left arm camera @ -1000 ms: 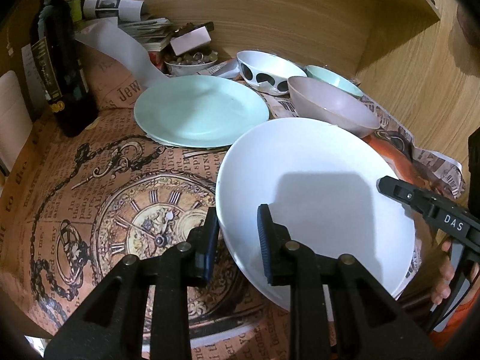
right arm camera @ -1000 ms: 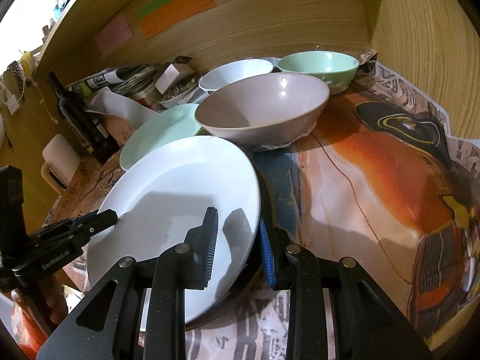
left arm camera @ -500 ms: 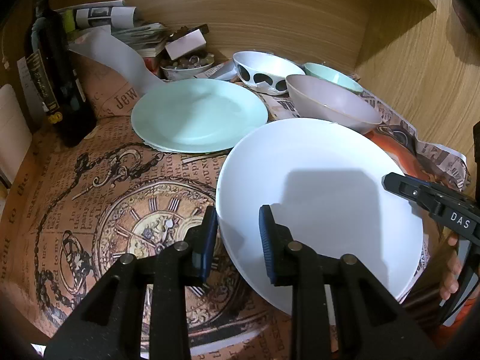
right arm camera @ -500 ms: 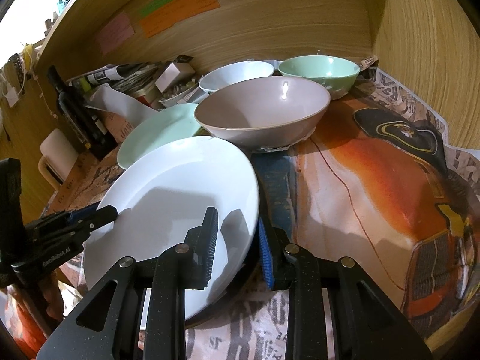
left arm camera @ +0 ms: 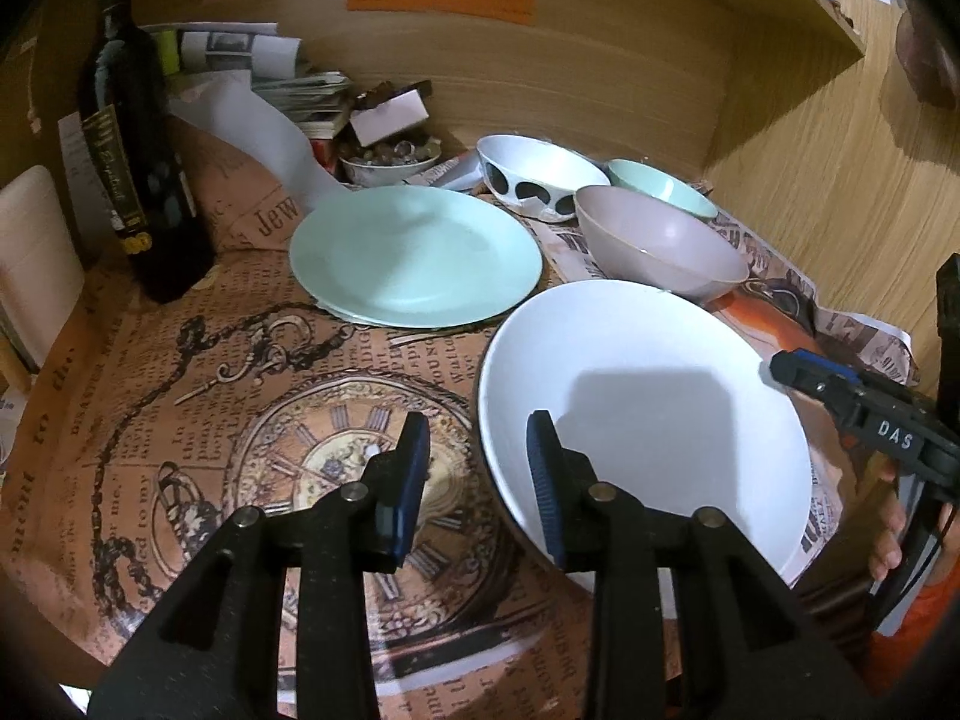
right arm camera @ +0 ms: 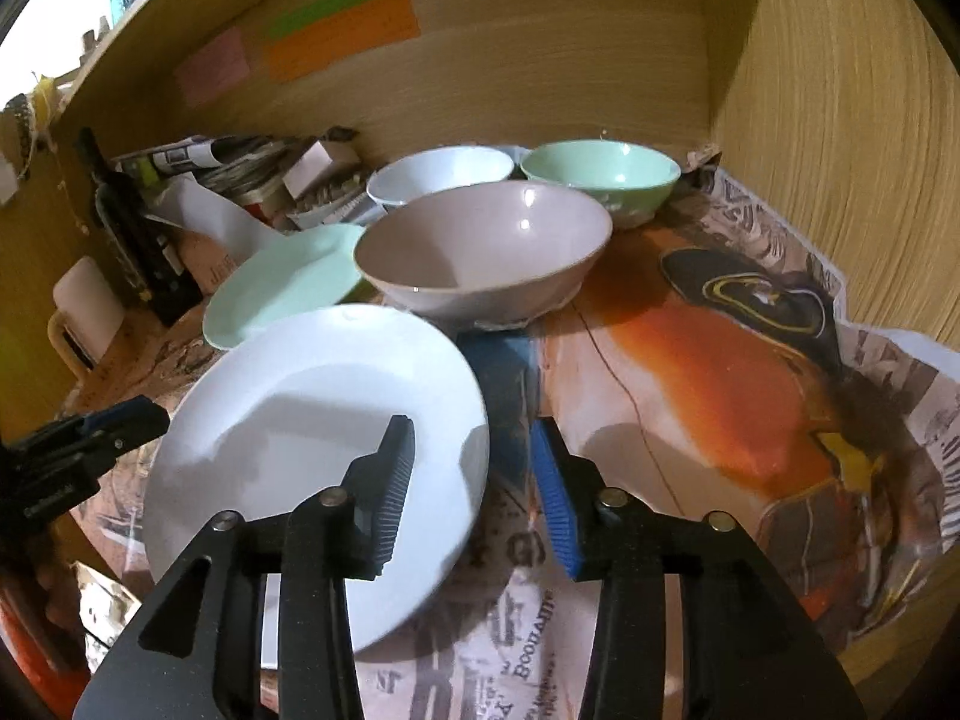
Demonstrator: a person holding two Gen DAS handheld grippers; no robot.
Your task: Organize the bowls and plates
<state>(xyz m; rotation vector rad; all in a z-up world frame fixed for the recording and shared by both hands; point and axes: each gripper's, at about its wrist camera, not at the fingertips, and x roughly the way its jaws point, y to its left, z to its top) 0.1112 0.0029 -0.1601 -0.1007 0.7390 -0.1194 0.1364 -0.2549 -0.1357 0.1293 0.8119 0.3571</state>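
Note:
A large white plate (left arm camera: 648, 414) (right arm camera: 300, 438) lies on the printed paper in front. My left gripper (left arm camera: 477, 468) is open, its jaws straddling the plate's left rim. My right gripper (right arm camera: 471, 474) is open, its jaws straddling the plate's right rim. Neither pad visibly presses the plate. Behind lie a mint plate (left arm camera: 414, 255) (right arm camera: 282, 279), a pinkish-grey bowl (left arm camera: 657, 249) (right arm camera: 480, 252), a white bowl with black spots (left arm camera: 537, 177) (right arm camera: 441, 174) and a mint bowl (left arm camera: 660, 189) (right arm camera: 600, 171).
A dark bottle (left arm camera: 144, 174) stands at the left. Papers, a small box and a dish of small items (left arm camera: 390, 159) crowd the back. Wooden walls close the back and right (right arm camera: 840, 120). A white mug (right arm camera: 90, 306) sits far left.
Both grippers have opened wider around the white plate's rims. The plate has stayed about where it was.

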